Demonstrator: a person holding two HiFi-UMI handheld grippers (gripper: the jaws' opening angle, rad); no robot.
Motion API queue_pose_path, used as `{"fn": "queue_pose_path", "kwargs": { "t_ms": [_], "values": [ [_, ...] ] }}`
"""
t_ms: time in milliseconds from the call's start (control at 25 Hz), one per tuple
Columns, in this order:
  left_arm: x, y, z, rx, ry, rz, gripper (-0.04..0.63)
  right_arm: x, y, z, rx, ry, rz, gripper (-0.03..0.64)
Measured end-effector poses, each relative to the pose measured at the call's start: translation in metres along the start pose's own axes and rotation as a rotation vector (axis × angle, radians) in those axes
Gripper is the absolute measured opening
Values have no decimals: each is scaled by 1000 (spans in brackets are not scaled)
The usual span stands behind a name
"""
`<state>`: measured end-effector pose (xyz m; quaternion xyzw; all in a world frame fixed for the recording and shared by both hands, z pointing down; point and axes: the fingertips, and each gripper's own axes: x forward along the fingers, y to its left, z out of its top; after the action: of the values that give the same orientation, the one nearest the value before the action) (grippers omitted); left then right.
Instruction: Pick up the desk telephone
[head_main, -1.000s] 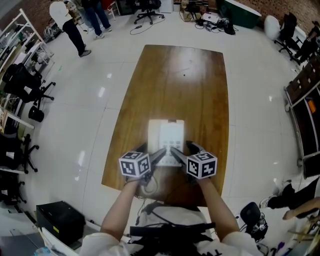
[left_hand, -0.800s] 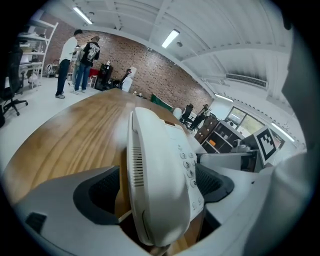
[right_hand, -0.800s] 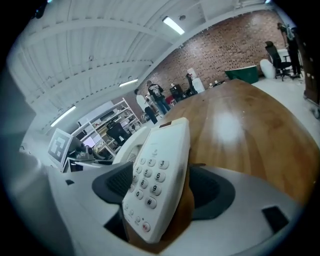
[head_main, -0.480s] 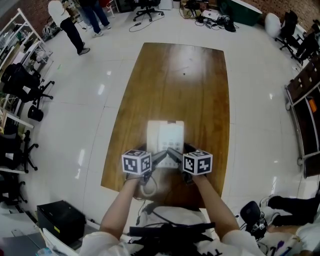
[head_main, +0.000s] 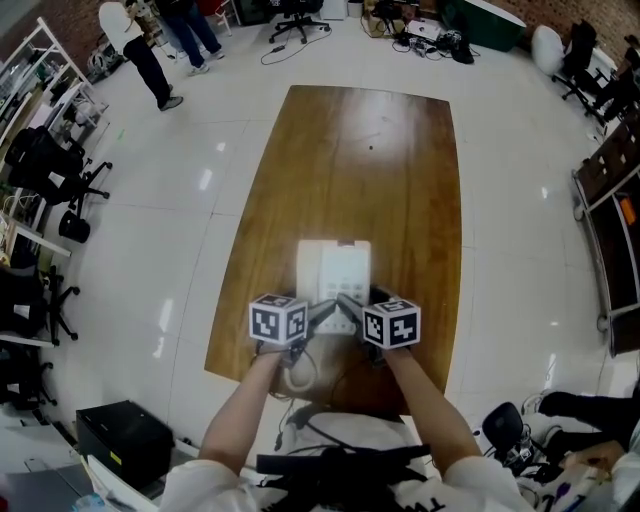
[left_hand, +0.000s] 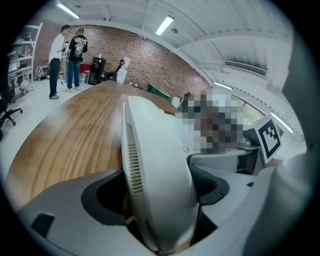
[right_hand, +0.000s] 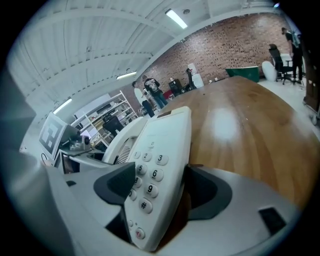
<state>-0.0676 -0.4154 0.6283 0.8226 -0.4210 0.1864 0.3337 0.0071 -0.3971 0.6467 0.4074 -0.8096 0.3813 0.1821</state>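
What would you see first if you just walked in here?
A white desk telephone sits on the near end of a long wooden table. The left gripper and right gripper have just been closing their jaws on its two sides, pads pressing.

Here's the person now: white top, left sleeve (head_main: 192, 486) and right sleeve (head_main: 478, 482) both short. A black harness (head_main: 340, 462) is strapped across the front, with dark cables (head_main: 300, 425) trailing off it. The left gripper (head_main: 322, 314) shows slim dark jaw arms and a left cube (head_main: 278, 320) covered in black-and-white square markers. The right gripper (head_main: 352, 306) carries a matching right cube (head_main: 391, 323). Up close in the gripper views, both shells are smooth, rounded, pale grey plastic, with curved dark grey pads (right_hand: 116, 182) set into them. There's a small dark right slot (right_hand: 270, 218) on one shell, and a left slot (left_hand: 42, 223) on the other.
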Motion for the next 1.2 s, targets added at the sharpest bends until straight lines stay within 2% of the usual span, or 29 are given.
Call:
{"fn": "queue_pose_path", "kwargs": {
  "t_ms": [280, 440, 680, 1200],
  "values": [
    [-6, 1, -2, -21, -40, 33, 379, -3, 2, 1, -1, -48, -4, 314],
    [-13, -2, -1, -7, -71, 47, 374, -7, 10, 4, -41, -54, -2, 314],
    [-19, -11, 6, 29, -112, 48, 370, -16, 8, 8, -58, -97, -25, 314],
    [-67, -39, 33, 57, -248, 23, 370, -62, 48, 37, -160, -251, -49, 313]
  ]
}}
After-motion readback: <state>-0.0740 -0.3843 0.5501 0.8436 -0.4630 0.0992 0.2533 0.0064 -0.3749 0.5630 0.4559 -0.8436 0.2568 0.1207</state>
